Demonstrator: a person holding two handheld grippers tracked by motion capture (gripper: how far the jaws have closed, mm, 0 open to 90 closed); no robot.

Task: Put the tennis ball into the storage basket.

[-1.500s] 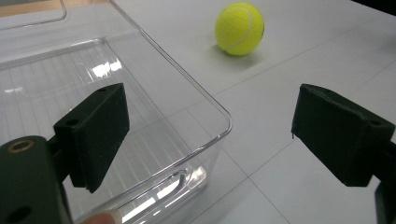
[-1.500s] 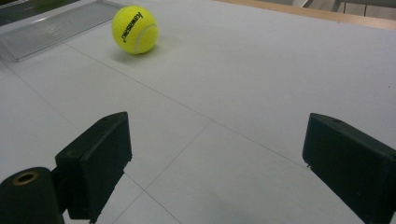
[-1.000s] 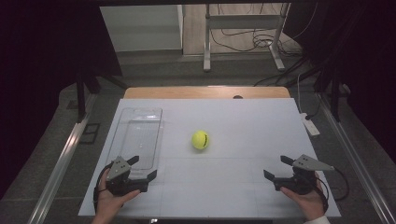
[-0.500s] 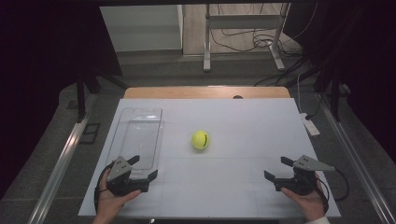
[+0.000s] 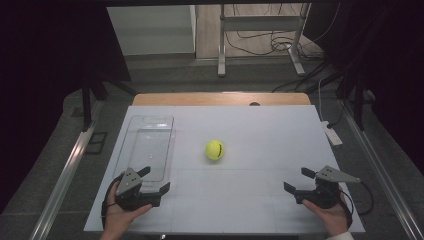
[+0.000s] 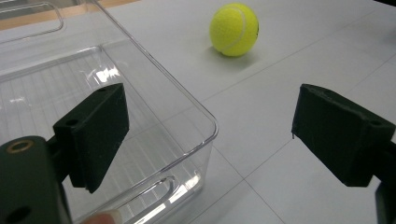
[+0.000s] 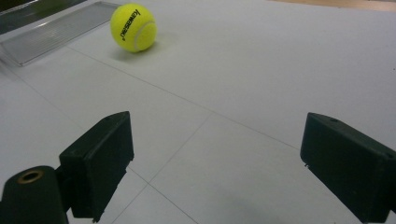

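Note:
A yellow tennis ball rests on the white table near its middle; it lies far ahead in the left gripper view and the right gripper view. A clear plastic tray lies left of the ball. My left gripper sits at the tray's near end, open, nothing between its jaws; its left jaw overlaps the tray's near corner in its own view. My right gripper rests near the front right of the table, open and empty, its jaws pointing toward the ball.
The white table top has a wooden strip along its far edge. A white power strip lies off the right edge. Metal stand legs and cables stand on the floor beyond.

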